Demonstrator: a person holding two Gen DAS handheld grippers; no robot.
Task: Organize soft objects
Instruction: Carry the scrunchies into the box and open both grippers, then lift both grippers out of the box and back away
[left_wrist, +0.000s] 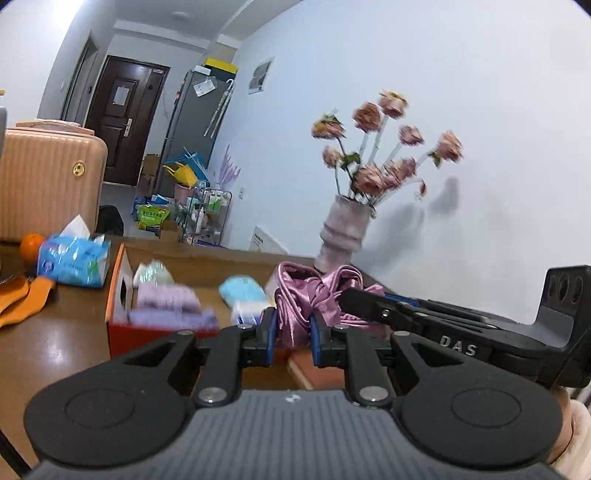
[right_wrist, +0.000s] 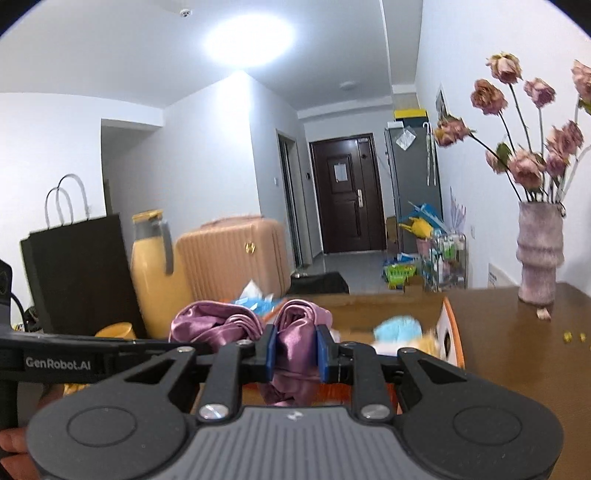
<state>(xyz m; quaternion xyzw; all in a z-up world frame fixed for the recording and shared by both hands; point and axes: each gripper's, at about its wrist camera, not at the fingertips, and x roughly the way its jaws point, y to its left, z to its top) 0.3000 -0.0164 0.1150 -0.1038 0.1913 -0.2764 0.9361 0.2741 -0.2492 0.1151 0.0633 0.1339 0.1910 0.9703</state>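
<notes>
Left gripper (left_wrist: 291, 334): jaws clamped on one fold of pink satin cloth (left_wrist: 314, 295). Right gripper (right_wrist: 295, 350): jaws clamped on another fold of same cloth. Cloth slung between both, held above brown table (left_wrist: 74, 347), beside open orange box (left_wrist: 118, 295).

Box contents: lilac folded towels (left_wrist: 166, 306), blue fluffy item (left_wrist: 242, 290), white pack.

Risks, judged: satin slick, thin fold likely to slide out of either grip; uneven pull between grippers may drag cloth free of one side; trailing slack may catch box rim or brush vase (left_wrist: 341, 236) of dried roses, standing close behind.

Table, also bearing: tissue pack (left_wrist: 74, 260), orange (left_wrist: 31, 247), yellow jug (right_wrist: 155, 266), black paper bag (right_wrist: 77, 273).

Room: pale walls, peach suitcase (left_wrist: 48, 177), dark door (right_wrist: 345, 195) down corridor, grey fridge, floor clutter.
</notes>
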